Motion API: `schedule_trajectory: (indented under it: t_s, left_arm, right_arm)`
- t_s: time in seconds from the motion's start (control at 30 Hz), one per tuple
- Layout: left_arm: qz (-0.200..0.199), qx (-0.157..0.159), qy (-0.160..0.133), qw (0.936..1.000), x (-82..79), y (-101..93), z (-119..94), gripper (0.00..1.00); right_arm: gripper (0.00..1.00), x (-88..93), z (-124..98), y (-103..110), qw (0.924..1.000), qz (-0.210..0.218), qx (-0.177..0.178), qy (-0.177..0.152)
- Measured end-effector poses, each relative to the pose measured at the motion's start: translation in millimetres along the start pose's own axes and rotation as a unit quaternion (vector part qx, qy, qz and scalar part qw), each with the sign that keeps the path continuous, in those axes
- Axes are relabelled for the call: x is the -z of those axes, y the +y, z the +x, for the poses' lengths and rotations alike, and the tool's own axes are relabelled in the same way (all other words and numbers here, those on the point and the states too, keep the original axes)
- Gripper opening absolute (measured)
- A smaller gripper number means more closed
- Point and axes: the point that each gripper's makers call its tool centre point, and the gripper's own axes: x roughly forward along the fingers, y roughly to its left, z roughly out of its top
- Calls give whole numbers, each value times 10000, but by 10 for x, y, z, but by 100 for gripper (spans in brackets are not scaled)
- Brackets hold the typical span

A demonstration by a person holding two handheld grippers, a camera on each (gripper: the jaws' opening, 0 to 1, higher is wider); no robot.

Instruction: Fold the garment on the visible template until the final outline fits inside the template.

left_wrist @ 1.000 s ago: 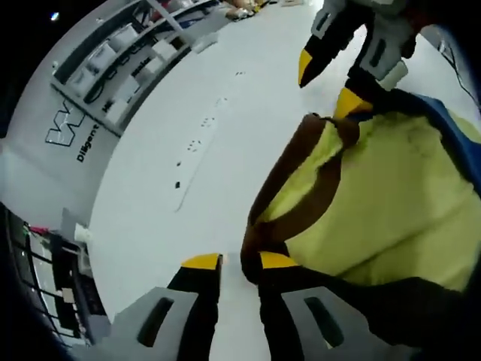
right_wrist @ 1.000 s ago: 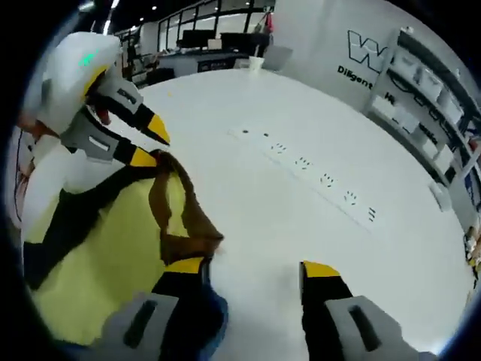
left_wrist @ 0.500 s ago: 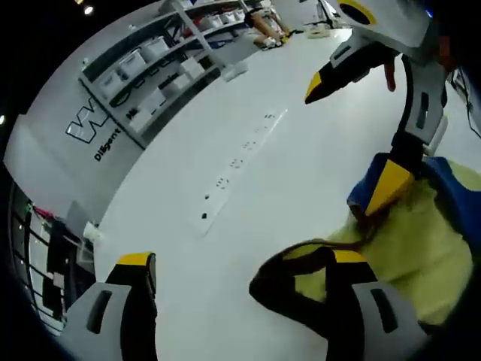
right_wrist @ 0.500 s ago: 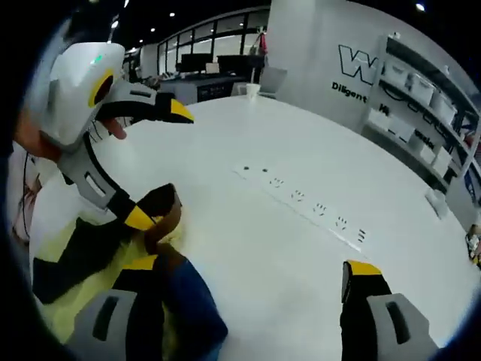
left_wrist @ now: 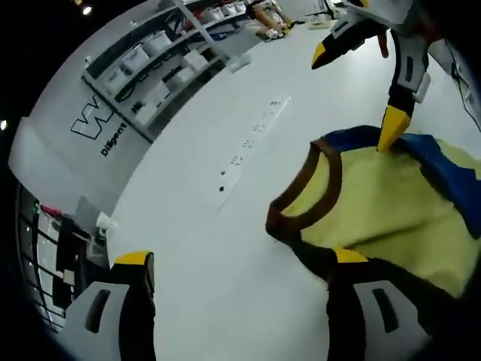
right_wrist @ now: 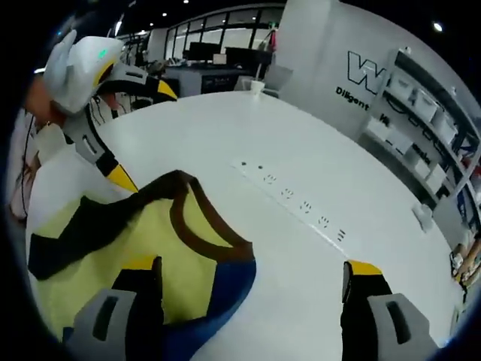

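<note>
Garment flat on white table, left gripper and right gripper both released.

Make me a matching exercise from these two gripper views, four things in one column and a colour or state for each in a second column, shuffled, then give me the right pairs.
Things:
1. garment body
2. collar band
3. table
4. left gripper

Colour or state:
A. white
B. jaws wide open
C. yellow
D. brown

Pairs: 1-C, 2-D, 3-A, 4-B
</note>
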Motion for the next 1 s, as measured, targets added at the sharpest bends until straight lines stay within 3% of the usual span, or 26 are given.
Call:
schedule_trajectory:
  t_s: [0.17, 0.5, 0.6, 0.7, 0.83, 1.0]
  left_arm:
    - [-19, -29, -69, 10000, -20, -12, -157, 94]
    - [-162, -33, -150, 9998, 84, -124, -509, 96]
    - [-392, -21, -210, 9990, 146, -190, -647, 97]
    - [-367, -19, -157, 9992, 275, -249, -790, 97]
    - [-479, -105, -165, 9987, 360, -206, -930, 96]
    - [-688, -128, -214, 9973, 424, -232, -1090, 97]
  right_arm:
    - [99, -67, -126, 50, 9998, -177, 26, -73]
    - [99, 79, -531, 204, 9998, -168, 80, -28]
    - [99, 106, -645, 232, 9999, -74, 125, -26]
    - [99, 152, -767, 283, 9998, -103, 169, 27]
    - [99, 185, -907, 314, 9996, -129, 235, 29]
    - [99, 259, -1057, 293, 9991, 137, 402, 18]
